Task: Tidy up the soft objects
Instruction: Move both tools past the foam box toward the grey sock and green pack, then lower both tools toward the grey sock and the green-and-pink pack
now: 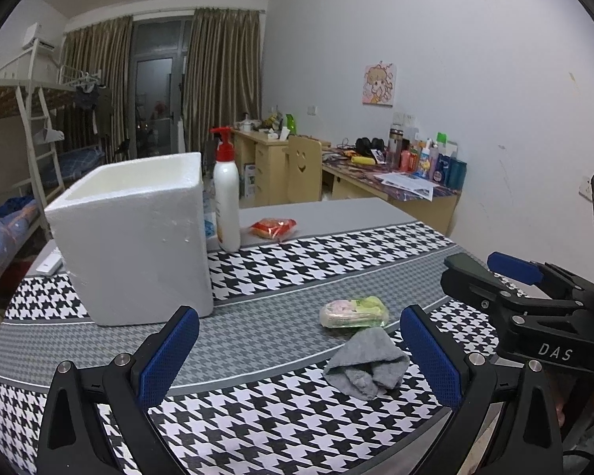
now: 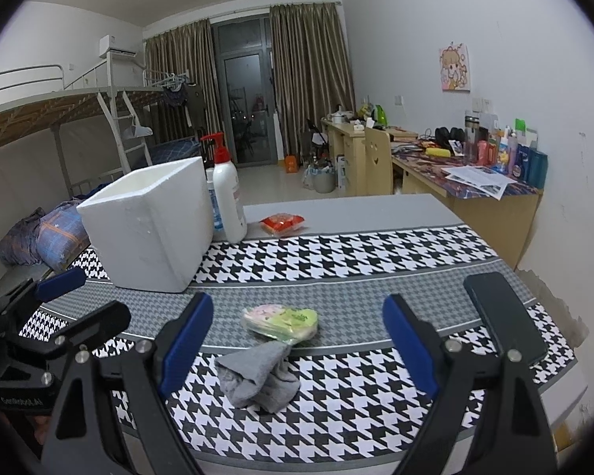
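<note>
A crumpled grey sock [image 1: 366, 364] [image 2: 259, 372] lies on the houndstooth tablecloth near the front. Just behind it lies a green and pink soft packet [image 1: 354, 312] [image 2: 281, 320]. A red packet [image 1: 274, 228] [image 2: 283, 223] lies further back. An open white foam box [image 1: 134, 237] [image 2: 150, 225] stands at the left. My left gripper [image 1: 299, 352] is open and empty, above the cloth, with the sock between its fingers toward the right one. My right gripper [image 2: 297, 340] is open and empty, with the sock and green packet between its fingers. Each gripper shows at the edge of the other's view.
A white pump bottle with a red top [image 1: 225, 194] [image 2: 227, 194] stands right of the box. A dark phone [image 2: 503, 316] lies on the cloth at the right. A white remote [image 1: 49, 264] lies left of the box. Desks, a chair and a bunk bed stand beyond.
</note>
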{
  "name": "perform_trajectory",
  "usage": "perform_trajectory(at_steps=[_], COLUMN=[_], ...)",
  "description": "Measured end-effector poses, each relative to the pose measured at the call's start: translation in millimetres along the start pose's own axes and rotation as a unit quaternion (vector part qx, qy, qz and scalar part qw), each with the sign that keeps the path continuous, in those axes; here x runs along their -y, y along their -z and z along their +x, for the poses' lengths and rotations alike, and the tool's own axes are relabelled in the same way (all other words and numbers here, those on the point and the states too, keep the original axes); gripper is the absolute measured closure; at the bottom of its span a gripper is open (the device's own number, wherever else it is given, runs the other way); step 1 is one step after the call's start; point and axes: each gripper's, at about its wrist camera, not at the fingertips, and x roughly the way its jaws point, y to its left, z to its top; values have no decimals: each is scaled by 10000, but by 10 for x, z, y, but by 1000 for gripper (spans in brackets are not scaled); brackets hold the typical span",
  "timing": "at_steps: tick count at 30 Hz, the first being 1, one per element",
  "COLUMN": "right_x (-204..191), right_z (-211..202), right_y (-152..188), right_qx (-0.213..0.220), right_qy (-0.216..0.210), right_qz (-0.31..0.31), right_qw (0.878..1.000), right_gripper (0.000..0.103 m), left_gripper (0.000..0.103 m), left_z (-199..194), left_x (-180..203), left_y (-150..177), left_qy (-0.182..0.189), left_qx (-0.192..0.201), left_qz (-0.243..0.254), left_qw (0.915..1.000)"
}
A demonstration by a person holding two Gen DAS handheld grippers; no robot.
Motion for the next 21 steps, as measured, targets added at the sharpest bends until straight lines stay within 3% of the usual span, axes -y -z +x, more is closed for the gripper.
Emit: perform_trajectory(at_steps=[21], right_x=[201], right_z=[204], right_y=[107], right_qx=[-330], right_qy=[80], right_qz=[95], right_qw=[9994], right_gripper=[13], left_gripper=[1], left_z=[361], left_x=[183], left_y=[138], left_qy=[215], left_qx=[-553], left_qz=[97], left_qw=[9982])
